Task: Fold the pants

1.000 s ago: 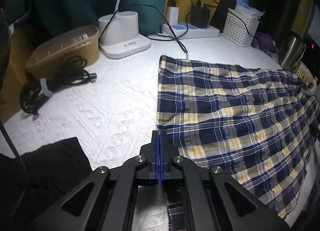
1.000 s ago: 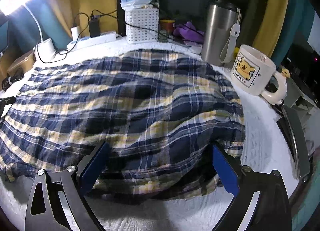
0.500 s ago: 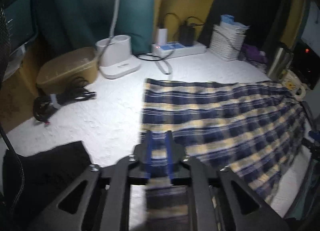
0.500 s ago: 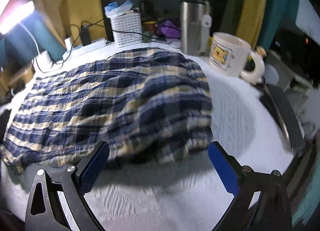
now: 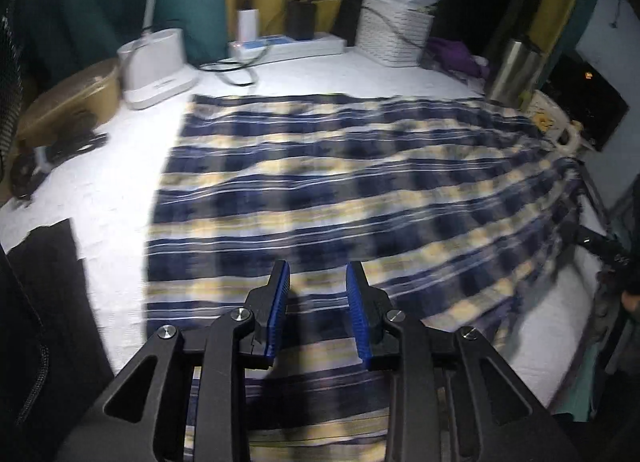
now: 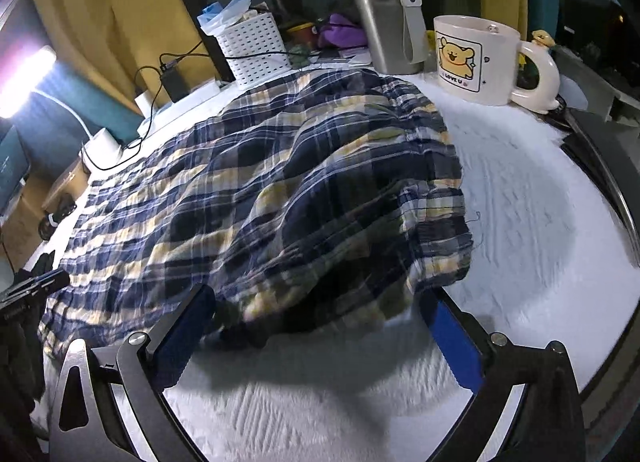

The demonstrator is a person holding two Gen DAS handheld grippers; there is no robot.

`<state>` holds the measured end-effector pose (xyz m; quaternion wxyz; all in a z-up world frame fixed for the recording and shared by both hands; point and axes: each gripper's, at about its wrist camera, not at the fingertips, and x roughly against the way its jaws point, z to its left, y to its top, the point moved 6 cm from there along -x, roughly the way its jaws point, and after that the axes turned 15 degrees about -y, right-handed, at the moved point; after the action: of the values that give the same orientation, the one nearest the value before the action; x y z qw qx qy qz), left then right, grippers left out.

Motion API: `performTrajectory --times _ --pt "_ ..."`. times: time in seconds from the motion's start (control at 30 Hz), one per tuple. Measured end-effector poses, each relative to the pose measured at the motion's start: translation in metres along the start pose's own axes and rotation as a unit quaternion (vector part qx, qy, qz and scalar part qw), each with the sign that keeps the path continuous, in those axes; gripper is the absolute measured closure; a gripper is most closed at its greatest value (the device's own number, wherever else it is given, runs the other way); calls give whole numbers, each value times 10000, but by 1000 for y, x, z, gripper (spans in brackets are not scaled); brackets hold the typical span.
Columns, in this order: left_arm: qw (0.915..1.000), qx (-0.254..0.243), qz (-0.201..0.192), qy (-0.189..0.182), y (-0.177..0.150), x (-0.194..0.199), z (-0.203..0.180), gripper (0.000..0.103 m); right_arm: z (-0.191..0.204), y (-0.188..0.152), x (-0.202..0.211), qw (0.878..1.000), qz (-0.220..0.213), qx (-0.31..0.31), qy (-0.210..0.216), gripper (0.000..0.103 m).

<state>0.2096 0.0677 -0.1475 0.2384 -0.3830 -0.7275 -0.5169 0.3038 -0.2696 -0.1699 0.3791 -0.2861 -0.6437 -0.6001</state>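
Two grippers are over the cloth and neither holds anything. My left gripper [image 5: 318,268] has just been opening; its blue pads stand a narrow gap apart above the plaid pants [image 5: 352,198], with fabric showing below the gap but nothing pinched between them. My right gripper [image 6: 320,304] stands spread wide, its pads on either side of the bunched, raised end of the pants [image 6: 256,190], and as far as I can tell neither pad presses on the fabric. The pants lie spread on the white textured table cover [image 6: 520,198], with their long axis running across the table. One flat, straight-edged end lies near the white lamp base [image 5: 154,70]. The other end, rumpled and humped, points toward the bear mug [image 6: 476,58] and the steel tumbler [image 6: 382,10]. I judge that I am between folds: the cloth has been let go and laid out, and the next fold has not begun. Next I should choose two matching spots on one end, probably the humped end, which needs flattening. Then I would close each pair of pads on all the layers there and carry that end over toward the lamp side, keeping the edges lined up. The mug sits close to the cloth, so I would lift carefully.
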Motion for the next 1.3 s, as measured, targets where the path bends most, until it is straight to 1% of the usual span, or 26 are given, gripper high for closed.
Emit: performTrajectory --times 0.03,0.07,0.1,0.17,0.27,0.33,0.43,0.47,0.5,0.53,0.57,0.6,0.67,0.7,0.73,0.77,0.8,0.87,1.0,1.07,1.13,1.17,1.2,1.23,1.27,1.3 --pt "9999 54 -28 122 0 3 9 75 0 2 -2 10000 -5 -10 9 0" --pt "9997 120 -62 201 -1 5 16 72 0 5 -3 10000 -6 -38 15 0" --pt "9994 188 -102 263 -2 9 24 56 0 6 -4 10000 -9 -55 24 0" --pt "9983 307 -189 449 -3 17 42 40 0 10 -6 9999 -22 -126 25 0" --pt "9963 385 -114 761 -8 22 64 40 -2 15 -8 9996 -18 -291 33 0" --pt "9943 546 -91 906 -12 25 79 40 -2 17 -10 9993 -22 -376 11 0" --pt "9931 729 -108 909 -15 28 93 40 -1 20 -11 9989 -16 -469 9 0" --pt "9934 726 -126 877 -15 28 94 40 -2 23 -12 9982 -1 -598 95 1" --pt "9937 708 -120 865 -15 28 95 40 -2 24 -13 9977 9 -664 141 6" --pt "9938 690 -110 865 -13 27 94 40 -3 29 -15 9969 -40 -742 247 16" --pt "9942 660 -109 843 -15 28 94 40 -3 31 -17 9967 -36 -760 267 37" --pt "9951 602 -112 782 -15 28 92 40 -3 33 -19 9966 -58 -790 247 64" --pt "9959 510 -102 746 -15 26 87 40 -2 37 -28 9935 99 -958 609 85" --pt "9964 448 -93 715 -15 24 84 42 0 38 -32 9920 139 -1004 755 89" --pt "9970 377 -72 668 -15 22 80 46 0 40 -32 9932 69 -947 678 91" --pt "9971 324 -69 682 -17 23 76 52 1 44 -28 9948 -59 -854 545 92" --pt "9973 294 -46 677 -18 22 71 56 1 47 -24 9958 -137 -779 454 93" --pt "9977 280 -29 625 -22 24 64 57 -1 55 -14 9970 -222 -656 343 93" --pt "9981 244 -35 556 -30 26 55 64 -11 63 10 9982 -472 -368 -86 93" --pt "9978 111 -85 649 -33 25 52 64 -16 59 8 9982 -453 -220 -311 93" --pt "9977 121 -78 668 -33 25 53 65 -17 47 -6 9987 -248 -143 -419 93" --pt "9976 158 -49 674 -32 26 54 65 -17 40 -13 9983 -184 -80 -555 93" --pt "9975 198 -34 679 -31 27 54 65 -16 35 -17 9980 -132 3 -614 88" --pt "9974 244 -51 682 -30 30 54 65 -15 32 -18 9978 -138 39 -647 86" --pt "9974 251 -91 670 -28 33 53 65 -16 31 -14 9970 -217 45 -737 74" --pt "9974 245 -155 665 -25 37 51 65 -19 30 -13 9961 -230 59 -847 48"
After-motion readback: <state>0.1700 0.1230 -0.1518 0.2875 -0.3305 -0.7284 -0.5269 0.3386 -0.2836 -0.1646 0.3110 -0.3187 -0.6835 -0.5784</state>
